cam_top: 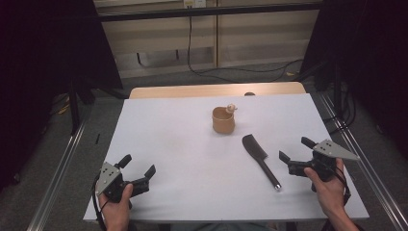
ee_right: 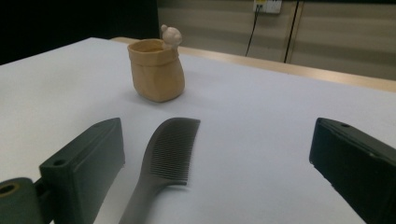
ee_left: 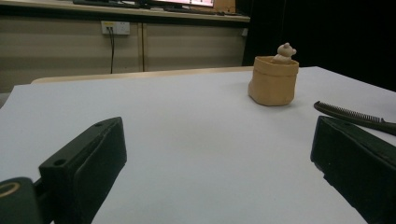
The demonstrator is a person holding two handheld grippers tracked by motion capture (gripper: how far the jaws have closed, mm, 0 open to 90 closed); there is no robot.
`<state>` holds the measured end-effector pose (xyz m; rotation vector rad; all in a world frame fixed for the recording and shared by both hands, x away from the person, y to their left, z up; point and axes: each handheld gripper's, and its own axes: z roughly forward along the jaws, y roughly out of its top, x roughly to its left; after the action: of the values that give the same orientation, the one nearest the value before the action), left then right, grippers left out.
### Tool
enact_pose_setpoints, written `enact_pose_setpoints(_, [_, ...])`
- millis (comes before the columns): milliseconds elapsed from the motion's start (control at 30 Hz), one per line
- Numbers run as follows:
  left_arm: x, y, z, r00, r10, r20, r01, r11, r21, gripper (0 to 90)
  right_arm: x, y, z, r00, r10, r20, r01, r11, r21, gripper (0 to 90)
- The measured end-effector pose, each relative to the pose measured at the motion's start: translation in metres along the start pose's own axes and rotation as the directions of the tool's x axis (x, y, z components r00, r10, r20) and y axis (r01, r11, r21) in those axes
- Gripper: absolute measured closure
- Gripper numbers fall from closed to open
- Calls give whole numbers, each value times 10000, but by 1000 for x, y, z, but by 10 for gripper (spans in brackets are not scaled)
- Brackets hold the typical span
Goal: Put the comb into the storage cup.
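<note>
Both jaws spread and empty, the right gripper point(cam_top: 293, 150) faces a black comb point(cam_top: 260, 160) lying flat near the tan cup point(cam_top: 223, 120); the left gripper point(cam_top: 139, 166) waits well apart. The thin comb could slip from a shallow pinch.

White table point(cam_top: 183, 144) with comb point(cam_top: 260, 160), cup point(cam_top: 223, 120).

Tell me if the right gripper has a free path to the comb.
Probably yes: the right gripper is open, facing the comb, which lies flat on bare table just ahead with nothing between them.
</note>
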<state>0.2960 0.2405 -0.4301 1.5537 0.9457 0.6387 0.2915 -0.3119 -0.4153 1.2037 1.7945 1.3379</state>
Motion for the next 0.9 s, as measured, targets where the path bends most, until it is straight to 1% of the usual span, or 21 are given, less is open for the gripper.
enact_pose_setpoints(67, [0, 0, 0, 10000, 35, 18, -35, 10000, -10, 36, 0, 5, 1, 9998, 75, -201, -68, 9994, 343, 32])
enact_pose_setpoints(200, [-1, 1, 0, 9999, 83, 96, -83, 10000, -12, 36, 2, 9, 6, 9989, 127, -447, -95, 9974, 715, 39])
enact_pose_setpoints(300, [-1, 1, 1, 9999, 55, 95, -55, 10000, -33, 36, 3, 10, 11, 9974, 244, -675, -168, 9937, 1109, 41])
enact_pose_setpoints(333, [-1, 1, 1, 9999, 52, 96, -52, 10000, -24, 36, 4, 10, 13, 9962, 368, -787, -261, 9909, 1322, 41])
enact_pose_setpoints(433, [-1, 1, 1, 9999, 55, 116, -55, 10000, -3, 36, 4, 11, 18, 9910, 577, -1209, -332, 9802, 1951, 41])
enact_pose_setpoints(500, [-1, 1, 1, 9999, 67, 134, -67, 10000, 7, 36, 4, 13, 21, 9878, 694, -1393, -367, 9737, 2246, 41])
enact_pose_setpoints(533, [-1, 1, 1, 9999, 67, 134, -67, 10000, 7, 36, 4, 13, 21, 9878, 694, -1393, -367, 9737, 2246, 41])
enact_pose_setpoints(567, [-1, 1, 1, 9999, 84, 143, -84, 10000, 25, 36, 5, 14, 23, 9873, 656, -1448, -286, 9693, 2441, 41])
enact_pose_setpoints(667, [-1, 1, 1, 9998, 110, 165, -111, 9999, 52, 36, 6, 15, 24, 9864, 679, -1494, -274, 9658, 2578, 41])
enact_pose_setpoints(700, [-1, 1, 1, 9998, 95, 175, -95, 10000, 18, 35, 7, 15, 25, 9865, 624, -1514, -190, 9618, 2729, 44])
enact_pose_setpoints(733, [-1, 1, 1, 9998, 95, 175, -95, 10000, 18, 36, 8, 15, 26, 9858, 689, -1531, -215, 9563, 2917, 47])
enact_pose_setpoints(900, [-1, 1, 1, 9997, 126, 213, -126, 9999, 17, 35, 10, 18, 31, 9819, 769, -1729, -160, 9442, 3291, 59])
